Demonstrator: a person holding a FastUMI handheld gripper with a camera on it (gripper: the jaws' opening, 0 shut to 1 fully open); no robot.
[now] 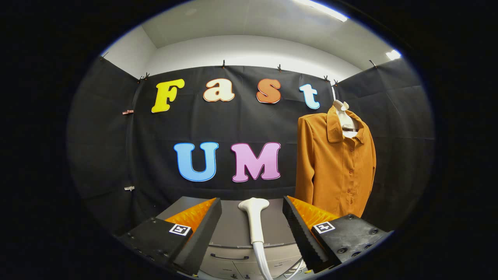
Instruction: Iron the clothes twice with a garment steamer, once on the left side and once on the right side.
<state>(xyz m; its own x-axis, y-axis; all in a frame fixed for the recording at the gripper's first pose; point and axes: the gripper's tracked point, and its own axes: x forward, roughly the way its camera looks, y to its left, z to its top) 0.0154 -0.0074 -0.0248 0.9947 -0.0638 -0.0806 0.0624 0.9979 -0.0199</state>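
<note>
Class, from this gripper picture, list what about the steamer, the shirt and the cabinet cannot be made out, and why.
- White garment steamer head, gripper view: its hose runs off the bottom edge between the open gripper's fingers.
- Orange-brown button-up shirt: its lower hem is hidden behind the right finger.
- Grey cabinet: its sides are covered by both fingers; drawer fronts are cut off below.
- White hanger: mostly hidden inside the collar.

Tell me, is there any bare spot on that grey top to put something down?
Bare grey cabinet top lies either side of the white steamer, between the open gripper fingers. Crowded spot: the orange shirt hangs close by the far side.
</note>
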